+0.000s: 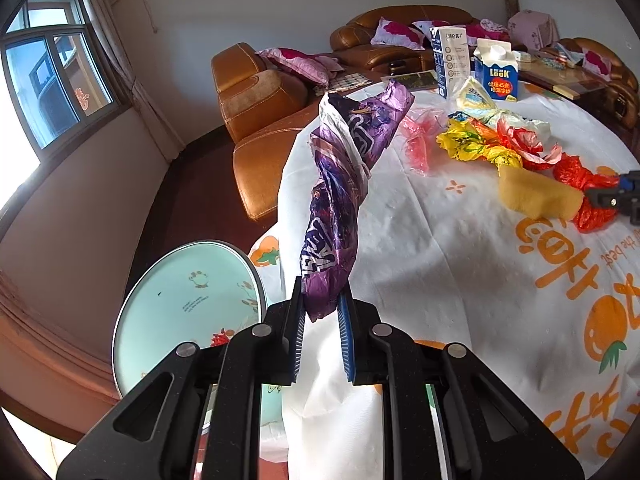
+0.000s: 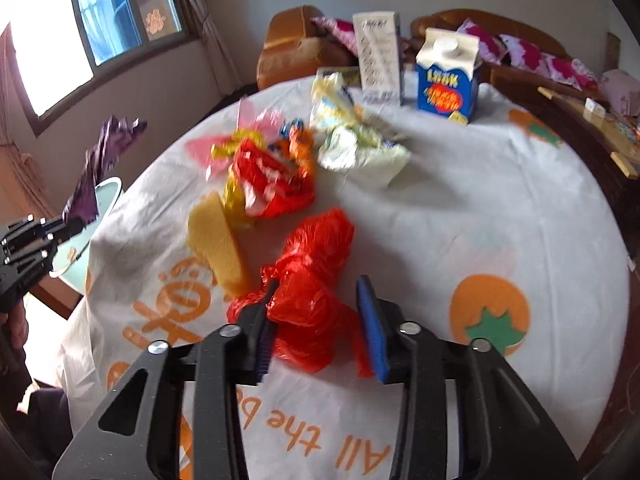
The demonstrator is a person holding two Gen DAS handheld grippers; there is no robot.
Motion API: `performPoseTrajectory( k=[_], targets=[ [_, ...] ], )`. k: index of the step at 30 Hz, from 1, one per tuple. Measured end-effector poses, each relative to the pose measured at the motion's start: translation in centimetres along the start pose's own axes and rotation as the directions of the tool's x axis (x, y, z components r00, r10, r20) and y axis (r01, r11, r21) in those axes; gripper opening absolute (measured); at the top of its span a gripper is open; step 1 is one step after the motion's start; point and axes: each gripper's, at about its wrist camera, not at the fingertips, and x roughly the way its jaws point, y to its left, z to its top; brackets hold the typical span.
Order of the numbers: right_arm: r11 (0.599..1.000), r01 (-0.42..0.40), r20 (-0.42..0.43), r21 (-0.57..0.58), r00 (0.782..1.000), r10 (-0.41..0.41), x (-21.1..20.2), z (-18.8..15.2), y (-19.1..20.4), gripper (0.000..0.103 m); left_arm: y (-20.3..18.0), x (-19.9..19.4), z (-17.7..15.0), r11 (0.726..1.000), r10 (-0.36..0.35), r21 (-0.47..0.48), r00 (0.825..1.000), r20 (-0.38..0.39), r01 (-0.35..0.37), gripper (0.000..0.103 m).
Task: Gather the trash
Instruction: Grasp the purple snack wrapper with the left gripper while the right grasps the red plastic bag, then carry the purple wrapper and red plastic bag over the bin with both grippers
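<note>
The left hand-held gripper (image 1: 322,312) is clamped on the lower end of a crumpled purple wrapper (image 1: 344,184), glossy with white lettering, which stands twisted above the edge of the table (image 1: 460,264), over a pale green bin lid (image 1: 188,296). The right hand-held gripper (image 2: 316,320) straddles a bunched red plastic bag (image 2: 308,280) lying on the white, orange-printed tablecloth; whether its pads press the bag cannot be told. More wrappers (image 2: 272,172) lie beyond.

A home living room: leather sofas (image 1: 256,92) with floral cushions (image 1: 396,34), curtained window (image 1: 52,64).
</note>
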Motion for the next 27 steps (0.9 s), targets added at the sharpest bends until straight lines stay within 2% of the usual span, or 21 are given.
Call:
performPoseTrajectory(
  k=[2,9,13,18,27],
  targets=[
    [1.0,-0.005,0.002,-0.01,1.0,0.005,-0.1,-0.2,0.2,0.02,0.2,-0.3,0.1,1.0,0.001,-0.003,1.0,0.006,-0.001,0.015],
    [0.999,0.037,0.093,-0.016,0.995,-0.035,-2.7,1.7,0.0,0.018,1.2,-1.6,0.1,1.0,0.027,0.007,0.999,0.027,-0.028,0.015],
    [0.998,0.023,0.138,-0.054,0.99,-0.015,-3.2,3.6,1.1,0.018,2.7,-2.0,-0.5,0.998,0.059,-0.014,0.998,0.021,-0.059,0.015],
    [0.989,-0.018,0.156,-0.147,0.987,0.041,-2.5,5.3,5.0,0.018,5.0,-2.0,-1.4,0.993,0.112,-0.043,0.994,-0.004,-0.112,0.015],
    [0.948,-0.087,0.149,-0.305,0.979,0.138,0.5,8.5,11.7,0.018,9.0,-1.7,-3.3,0.972,0.211,-0.095,0.976,-0.061,-0.216,0.015]
  ],
)
